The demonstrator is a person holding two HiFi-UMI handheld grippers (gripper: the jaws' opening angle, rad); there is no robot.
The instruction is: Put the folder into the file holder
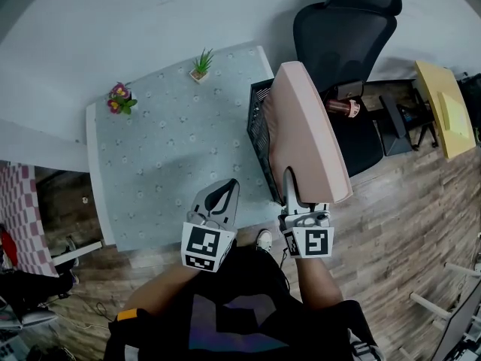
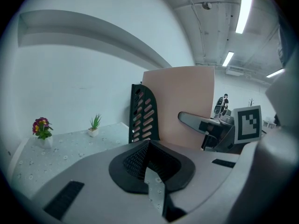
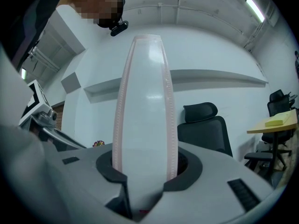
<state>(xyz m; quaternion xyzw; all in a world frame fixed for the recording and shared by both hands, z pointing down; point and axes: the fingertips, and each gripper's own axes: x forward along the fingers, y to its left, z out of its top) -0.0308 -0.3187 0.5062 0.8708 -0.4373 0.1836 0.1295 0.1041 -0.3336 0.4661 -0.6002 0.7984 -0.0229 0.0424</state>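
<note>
Folder (image 1: 308, 126) on end at holder (image 1: 258, 138), by table (image 1: 150, 164) edge; bottom hidden.
Looks light, thin-walled and smooth: apt to bow and slip, so best pinched low, near the stiffer spine. Right claw (image 3: 145, 164) part-way apart round its near edge, hold seemingly slack. Left claw (image 1: 228, 189) together, empty, over table.

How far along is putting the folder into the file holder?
Done: the pink folder is off the table and stands at the black file holder, its lower edge seemingly inside. In hand: it sits between the right tool's jaws; grip pressure unclear. Remaining: seat it fully, let go. The left tool is shut and empty.
</note>
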